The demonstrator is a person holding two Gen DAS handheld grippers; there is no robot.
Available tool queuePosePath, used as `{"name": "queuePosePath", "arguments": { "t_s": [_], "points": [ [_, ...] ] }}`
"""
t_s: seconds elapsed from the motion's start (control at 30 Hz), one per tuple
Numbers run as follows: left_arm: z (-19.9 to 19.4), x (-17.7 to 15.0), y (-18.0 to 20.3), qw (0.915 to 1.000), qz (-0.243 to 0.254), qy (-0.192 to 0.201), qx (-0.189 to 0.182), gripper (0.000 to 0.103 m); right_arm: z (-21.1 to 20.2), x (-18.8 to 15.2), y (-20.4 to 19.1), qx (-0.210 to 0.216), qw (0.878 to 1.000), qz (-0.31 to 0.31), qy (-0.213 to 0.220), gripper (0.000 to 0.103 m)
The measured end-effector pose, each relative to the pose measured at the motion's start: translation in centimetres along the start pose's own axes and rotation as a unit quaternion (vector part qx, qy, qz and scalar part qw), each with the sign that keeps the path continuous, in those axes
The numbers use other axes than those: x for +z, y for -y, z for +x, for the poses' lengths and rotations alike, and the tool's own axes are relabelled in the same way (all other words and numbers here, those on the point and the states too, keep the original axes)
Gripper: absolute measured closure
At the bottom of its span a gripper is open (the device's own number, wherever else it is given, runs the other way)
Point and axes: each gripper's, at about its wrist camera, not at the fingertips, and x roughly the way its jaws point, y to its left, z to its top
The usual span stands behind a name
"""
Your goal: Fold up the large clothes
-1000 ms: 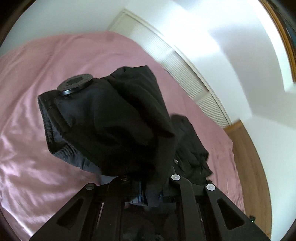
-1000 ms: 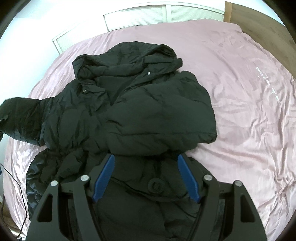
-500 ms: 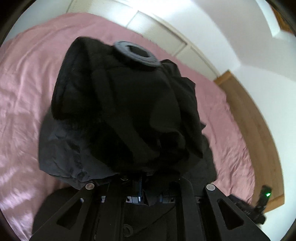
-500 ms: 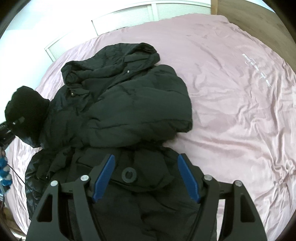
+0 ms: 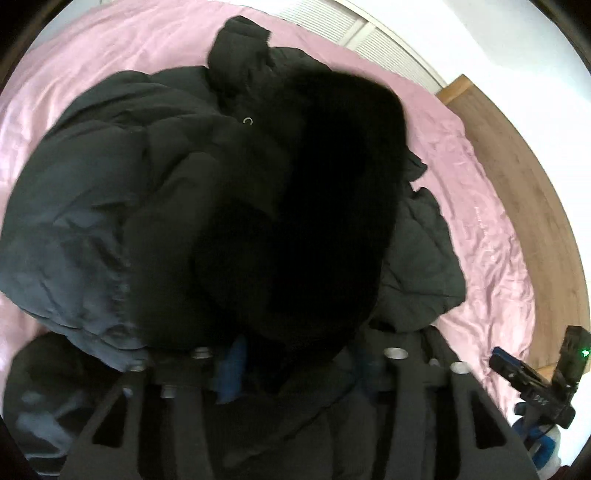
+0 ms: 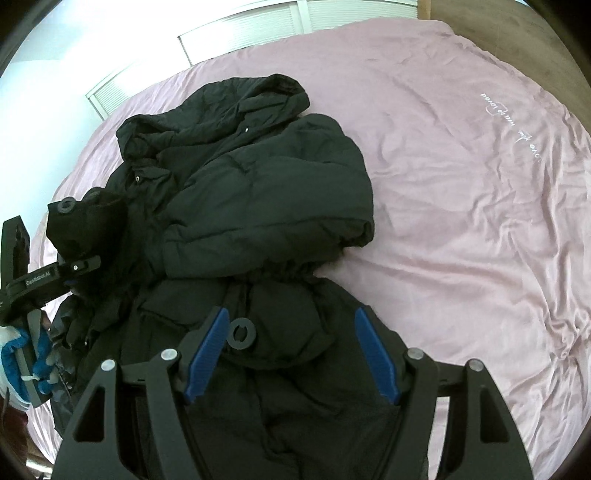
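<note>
Your black puffer coat (image 6: 258,192) lies on the pink bed (image 6: 461,221), hood (image 6: 258,92) toward the far wall, its right sleeve (image 6: 280,206) folded across the chest and the skirt running down under your right tongs (image 6: 291,350). Those tongs stand wide apart, blue pads (image 6: 207,354) on either side of the coat's lower front, gripping nothing; a round black ring (image 6: 241,333) on the fabric sits just beside the left pad. Your left tongs (image 6: 79,264) are at the coat's left edge, pinched on the left sleeve cuff (image 6: 85,225), which bunches above them and carries a second ring. From the left wrist the cuff (image 5: 314,221) fills the middle of the view as a dark mass, blurred, over the coat's body (image 5: 129,192); the fingertips are buried in it, so only the pinch seen from the right wrist tells you they are closed. White lettering on the left handle reads "GenRobot.AI". Pale script is embroidered on the bedcover (image 6: 511,110), seen upside down; you can make out "loved" and little else. A snap (image 5: 248,120) shows near the collar. Wooden floor (image 5: 524,192) runs beside the bed, and louvred white doors (image 6: 236,33) stand behind it.
</note>
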Motion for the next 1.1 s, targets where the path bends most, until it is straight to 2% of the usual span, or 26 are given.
{"name": "queuePosePath", "arguments": {
  "t_s": [0.13, 0.27, 0.4, 0.5, 0.63, 0.83, 0.97, 1.1],
  "points": [
    [0.4, -1.0, 1.6, 0.9996, 0.008, -0.013, -0.024, 0.039, 0.1, -0.1, -0.5, 0.004, 1.000, -0.005, -0.001, 0.033],
    [0.4, -1.7, 2.7, 0.9990, 0.018, -0.022, -0.034, 0.038, 0.1, 0.0, -1.2, 0.009, 1.000, -0.010, 0.000, 0.033],
    [-2.1, -1.7, 1.4, 0.9991, 0.019, -0.010, -0.036, 0.036, 0.1, 0.4, -2.3, 0.017, 1.000, -0.022, 0.001, 0.033],
    [-4.2, -1.2, 0.3, 0.9995, 0.020, 0.009, -0.022, 0.036, 0.0, 1.0, -4.0, 0.030, 0.999, -0.038, 0.004, 0.033],
    [-7.2, 0.7, -2.6, 0.9990, 0.017, 0.041, 0.010, 0.034, 0.1, 2.3, -8.3, 0.054, 0.995, -0.081, 0.012, 0.033],
    [-9.0, 4.9, -6.1, 0.9954, 0.016, 0.072, 0.060, 0.033, 0.9, 5.2, -16.9, 0.114, 0.982, -0.150, 0.033, 0.033],
    [-7.9, 7.1, -7.7, 0.9946, 0.009, 0.076, 0.070, 0.033, 2.3, 7.0, -23.1, 0.145, 0.969, -0.192, 0.049, 0.033],
    [-5.2, 7.3, -9.6, 0.9951, 0.001, 0.054, 0.083, 0.033, 5.8, 7.2, -26.2, 0.141, 0.967, -0.210, 0.029, 0.033]
  ]
}}
